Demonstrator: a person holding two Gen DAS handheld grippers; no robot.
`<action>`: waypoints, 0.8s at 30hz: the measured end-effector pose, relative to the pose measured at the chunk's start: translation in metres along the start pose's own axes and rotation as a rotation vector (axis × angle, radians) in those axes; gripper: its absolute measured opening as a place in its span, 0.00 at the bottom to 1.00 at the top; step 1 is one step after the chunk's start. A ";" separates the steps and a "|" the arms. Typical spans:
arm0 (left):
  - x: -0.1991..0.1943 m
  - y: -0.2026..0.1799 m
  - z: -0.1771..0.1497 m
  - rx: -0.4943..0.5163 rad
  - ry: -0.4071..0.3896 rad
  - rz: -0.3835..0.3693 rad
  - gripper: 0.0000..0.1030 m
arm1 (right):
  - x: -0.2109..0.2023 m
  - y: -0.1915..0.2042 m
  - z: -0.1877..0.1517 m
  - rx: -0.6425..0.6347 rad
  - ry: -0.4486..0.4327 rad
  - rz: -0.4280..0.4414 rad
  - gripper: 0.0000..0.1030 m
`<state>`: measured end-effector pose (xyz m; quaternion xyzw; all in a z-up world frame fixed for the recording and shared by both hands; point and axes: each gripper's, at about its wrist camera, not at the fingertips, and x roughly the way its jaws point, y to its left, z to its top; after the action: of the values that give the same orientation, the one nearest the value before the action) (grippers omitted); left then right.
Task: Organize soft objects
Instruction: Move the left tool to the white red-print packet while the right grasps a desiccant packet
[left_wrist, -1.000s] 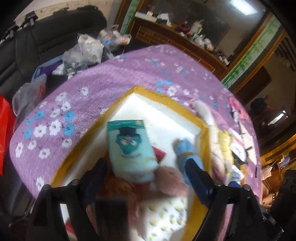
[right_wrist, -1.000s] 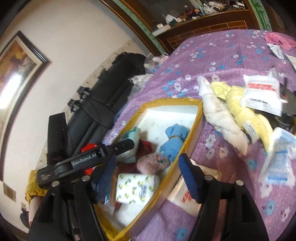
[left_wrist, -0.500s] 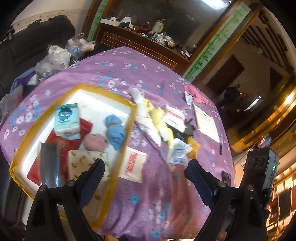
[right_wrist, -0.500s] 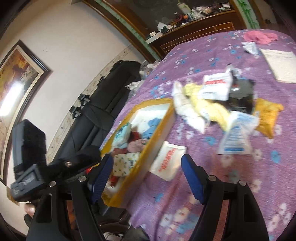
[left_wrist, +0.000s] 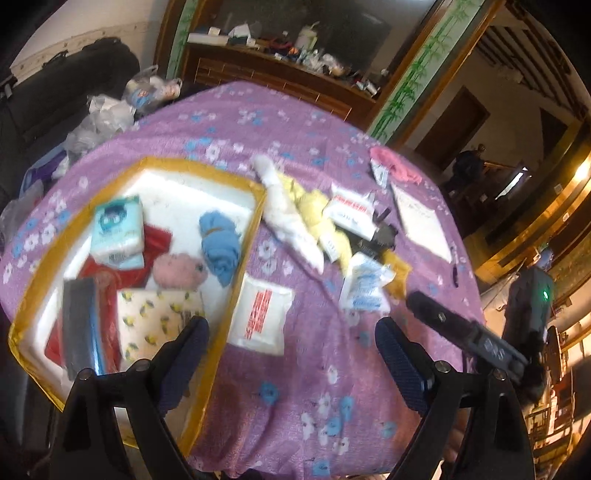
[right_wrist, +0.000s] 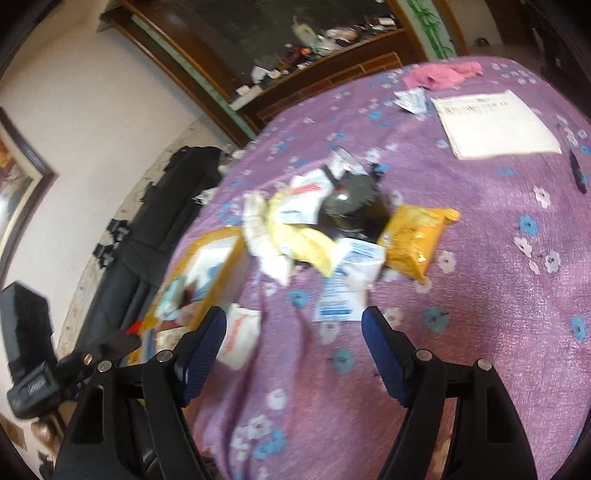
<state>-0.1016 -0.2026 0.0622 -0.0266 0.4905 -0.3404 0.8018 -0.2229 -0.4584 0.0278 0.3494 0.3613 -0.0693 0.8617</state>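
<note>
Both the left gripper (left_wrist: 291, 354) and the right gripper (right_wrist: 293, 339) hang released and empty above the purple flowered tablecloth (left_wrist: 295, 387). The soft packets (right_wrist: 343, 291) lie in a pile right of the yellow-rimmed box (left_wrist: 243, 258). They look light and squashy, so grasp one across its flat middle. A dark wooden cabinet (left_wrist: 273, 70) stands far behind.

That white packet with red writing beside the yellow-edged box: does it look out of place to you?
Somewhat. The white packet lies flat on the purple cloth just outside the box, while similar soft packs already sit inside. More packets and cloths lie heaped further along. Both grippers are open and empty.
</note>
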 end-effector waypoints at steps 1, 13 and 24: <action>0.004 0.000 -0.002 0.007 0.005 0.000 0.91 | 0.007 -0.003 0.001 0.014 0.009 -0.008 0.73; 0.042 -0.016 -0.015 0.153 0.037 0.133 0.90 | 0.066 -0.025 0.012 0.059 -0.005 -0.121 0.45; 0.087 -0.027 -0.016 0.195 0.173 0.122 0.90 | 0.068 -0.027 0.011 0.066 -0.008 -0.112 0.32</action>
<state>-0.1034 -0.2682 -0.0033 0.1108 0.5229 -0.3381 0.7746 -0.1764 -0.4766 -0.0270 0.3567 0.3741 -0.1307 0.8460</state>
